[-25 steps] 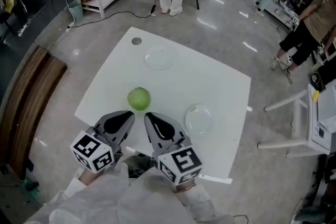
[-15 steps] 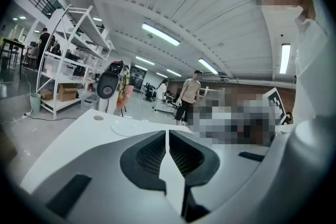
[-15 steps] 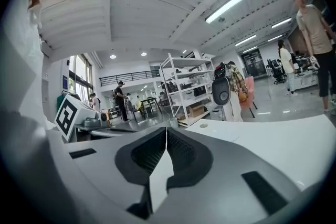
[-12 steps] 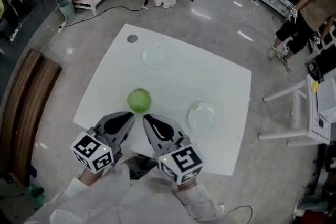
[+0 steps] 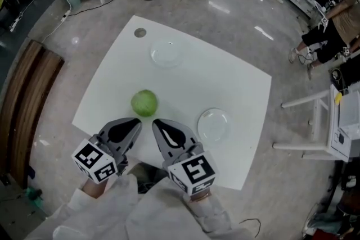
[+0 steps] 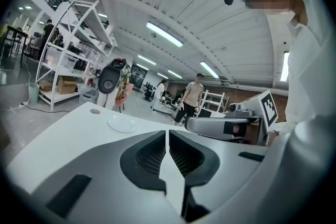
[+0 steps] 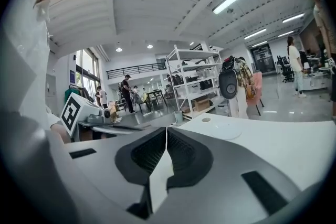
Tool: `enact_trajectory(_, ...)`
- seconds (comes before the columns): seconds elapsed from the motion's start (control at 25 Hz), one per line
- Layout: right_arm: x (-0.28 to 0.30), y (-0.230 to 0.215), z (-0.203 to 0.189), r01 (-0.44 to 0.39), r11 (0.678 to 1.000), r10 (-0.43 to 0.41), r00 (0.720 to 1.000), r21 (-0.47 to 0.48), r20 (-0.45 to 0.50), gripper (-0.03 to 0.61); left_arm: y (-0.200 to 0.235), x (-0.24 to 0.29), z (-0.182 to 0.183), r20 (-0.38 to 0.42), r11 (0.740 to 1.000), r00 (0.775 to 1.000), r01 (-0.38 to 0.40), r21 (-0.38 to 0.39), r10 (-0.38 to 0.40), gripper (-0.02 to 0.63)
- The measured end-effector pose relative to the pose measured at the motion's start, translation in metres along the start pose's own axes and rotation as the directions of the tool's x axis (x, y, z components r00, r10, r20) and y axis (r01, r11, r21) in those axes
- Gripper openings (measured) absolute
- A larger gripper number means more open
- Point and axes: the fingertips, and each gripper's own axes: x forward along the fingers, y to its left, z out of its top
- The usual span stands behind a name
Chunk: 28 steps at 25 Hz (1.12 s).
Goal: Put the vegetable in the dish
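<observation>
One round, pale green cabbage on white table.

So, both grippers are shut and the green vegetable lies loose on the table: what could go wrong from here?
1. The vegetable is round; a nudge from the shut left gripper or right gripper might roll it across the table.
2. The near dish and far dish are pale against the white top, so a rim may be misjudged.
3. Set down off-centre, the vegetable might roll out.

Workshop-like lab: white shelving racks, concrete floor
</observation>
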Motion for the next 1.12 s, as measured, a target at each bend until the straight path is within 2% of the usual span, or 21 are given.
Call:
enact_trajectory(0.24, 0.010, -0.008, -0.011, -0.025, 1.000, 0.024, 0.999, -0.006, -0.029, 0.012, 0.012, 0.001, -0.011, -0.013, 0.999, 0.999, -0.034, 0.017, 0.034, 0.025)
enact_trajectory(0.4, 0.025, -0.017, -0.018, -0.031, 0.999, 0.030, 0.999, -0.044, -0.035, 0.014, 0.025, 0.006, -0.020, -0.014, 0.998, 0.998, -0.060, 0.023, 0.060, 0.025)
enact_trajectory(0.6, 0.039, -0.031, -0.040, -0.025, 0.999, 0.021, 0.995, -0.044, -0.096, 0.014, 0.038, 0.014, -0.036, -0.030, 0.997, 0.997, -0.065, 0.035, 0.066, 0.026)
enact_trajectory(0.72, 0.049, -0.036, -0.050, -0.037, 0.996, 0.027, 0.993, -0.084, -0.119, 0.018, 0.051, 0.020, -0.044, -0.034, 0.997, 0.997, -0.071, 0.035, 0.073, 0.026)
enact_trajectory(0.92, 0.067, -0.038, -0.068, -0.088, 0.991, 0.071, 0.984, -0.101, -0.165, 0.113, 0.071, 0.025, -0.051, -0.017, 0.995, 0.995, -0.093, 0.025, 0.093, 0.026)
enact_trajectory(1.12, 0.082, -0.041, -0.088, -0.131, 0.979, 0.092, 0.968, -0.155, -0.234, 0.195, 0.085, 0.028, -0.060, -0.034, 0.990, 0.991, -0.128, 0.063, 0.131, 0.029)
